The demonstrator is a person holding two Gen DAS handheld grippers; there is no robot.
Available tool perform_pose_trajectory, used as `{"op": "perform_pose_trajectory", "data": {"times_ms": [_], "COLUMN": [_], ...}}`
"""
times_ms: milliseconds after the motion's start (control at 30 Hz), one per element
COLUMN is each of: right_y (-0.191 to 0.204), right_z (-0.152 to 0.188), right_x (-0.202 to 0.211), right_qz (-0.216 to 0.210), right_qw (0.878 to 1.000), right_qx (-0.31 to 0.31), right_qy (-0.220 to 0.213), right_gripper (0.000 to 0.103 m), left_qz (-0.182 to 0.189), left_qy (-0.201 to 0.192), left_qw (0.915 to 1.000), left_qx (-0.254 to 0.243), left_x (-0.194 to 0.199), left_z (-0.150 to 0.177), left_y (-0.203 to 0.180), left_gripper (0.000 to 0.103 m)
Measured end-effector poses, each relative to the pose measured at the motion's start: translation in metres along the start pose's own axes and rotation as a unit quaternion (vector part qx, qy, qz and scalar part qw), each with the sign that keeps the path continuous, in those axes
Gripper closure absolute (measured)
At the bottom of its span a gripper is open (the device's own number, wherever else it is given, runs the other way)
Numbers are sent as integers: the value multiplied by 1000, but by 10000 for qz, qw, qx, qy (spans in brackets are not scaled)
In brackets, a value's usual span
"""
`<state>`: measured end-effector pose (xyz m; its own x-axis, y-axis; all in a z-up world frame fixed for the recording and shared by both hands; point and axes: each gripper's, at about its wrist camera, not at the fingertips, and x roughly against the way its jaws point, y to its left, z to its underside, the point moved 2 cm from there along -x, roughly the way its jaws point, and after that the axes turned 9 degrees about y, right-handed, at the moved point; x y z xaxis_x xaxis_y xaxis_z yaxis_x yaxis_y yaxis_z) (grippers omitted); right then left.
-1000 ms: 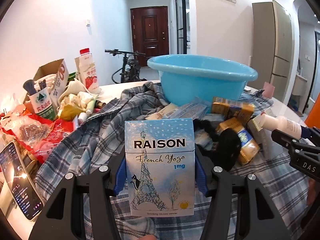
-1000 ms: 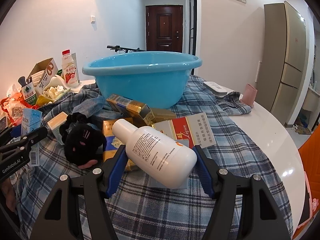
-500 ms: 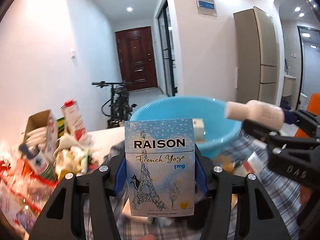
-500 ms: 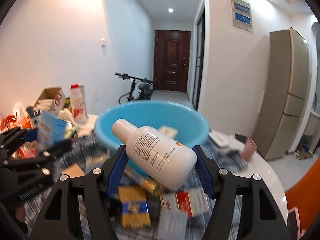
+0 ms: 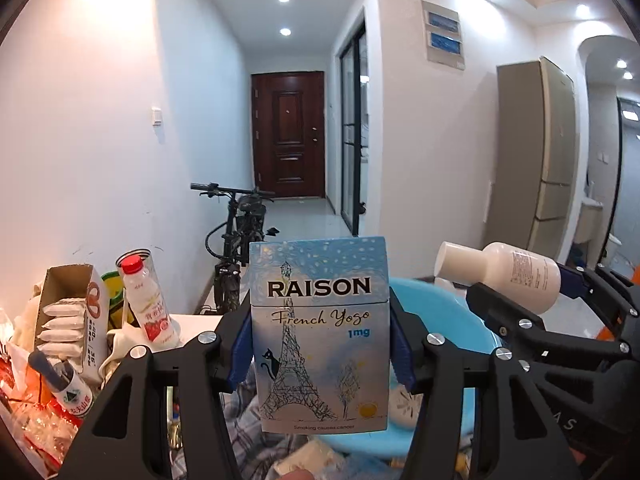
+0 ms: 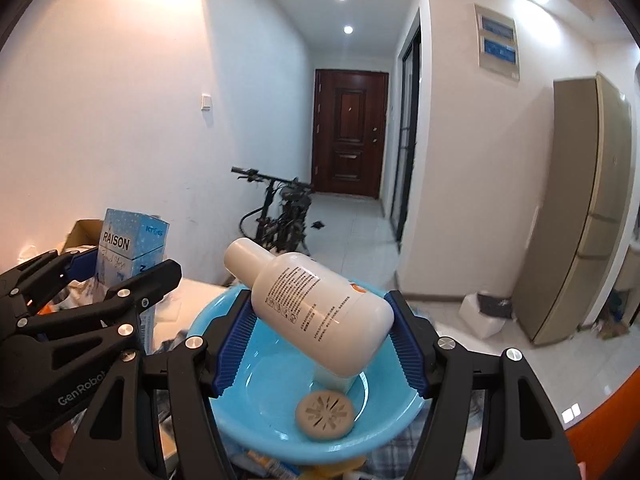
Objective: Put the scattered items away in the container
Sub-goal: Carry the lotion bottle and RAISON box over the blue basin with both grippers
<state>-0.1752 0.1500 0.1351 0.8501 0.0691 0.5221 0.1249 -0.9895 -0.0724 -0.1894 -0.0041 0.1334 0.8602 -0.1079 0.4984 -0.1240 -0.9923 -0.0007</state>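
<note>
My left gripper (image 5: pixel 320 354) is shut on a blue RAISON cigarette box (image 5: pixel 320 336), held upright above the near left of the blue basin (image 5: pixel 452 320). The box also shows in the right wrist view (image 6: pixel 128 248). My right gripper (image 6: pixel 316 340) is shut on a white lotion bottle (image 6: pixel 316 308), held tilted above the basin (image 6: pixel 244 384). The bottle also shows in the left wrist view (image 5: pixel 504 274). Inside the basin lie a round beige vented disc (image 6: pixel 325 415) and a pale item partly hidden under the bottle.
A plaid cloth (image 5: pixel 256 436) covers the table under the basin. Clutter stands at the left: an open cardboard box (image 5: pixel 72 312), a red-capped drink bottle (image 5: pixel 146 300), red snack bags (image 5: pixel 36 420). A bicycle (image 6: pixel 280 216) and a brown door (image 6: pixel 350 132) are behind.
Both grippers rose from the cloth with their items and moved forward over the basin. The loose packs on the cloth dropped out of view below.
</note>
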Motion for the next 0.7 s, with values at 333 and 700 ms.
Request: {"op": "perform_pose_trajectory", "data": {"times_ms": [333, 700], "right_y": [1, 4], "right_z": [-4, -2], "right_x": [-40, -47], "right_qz": [-50, 88], "right_qw": [9998, 9997], "right_qx": [-77, -6], "right_qy": [180, 241], "right_gripper": [35, 35], "left_qz": [-33, 35], "left_qy": [390, 384], "left_qw": [9992, 9993], "left_qx": [61, 23], "left_x": [-32, -33], "left_z": [12, 11], "left_y": [5, 8], "left_gripper": [48, 48]}}
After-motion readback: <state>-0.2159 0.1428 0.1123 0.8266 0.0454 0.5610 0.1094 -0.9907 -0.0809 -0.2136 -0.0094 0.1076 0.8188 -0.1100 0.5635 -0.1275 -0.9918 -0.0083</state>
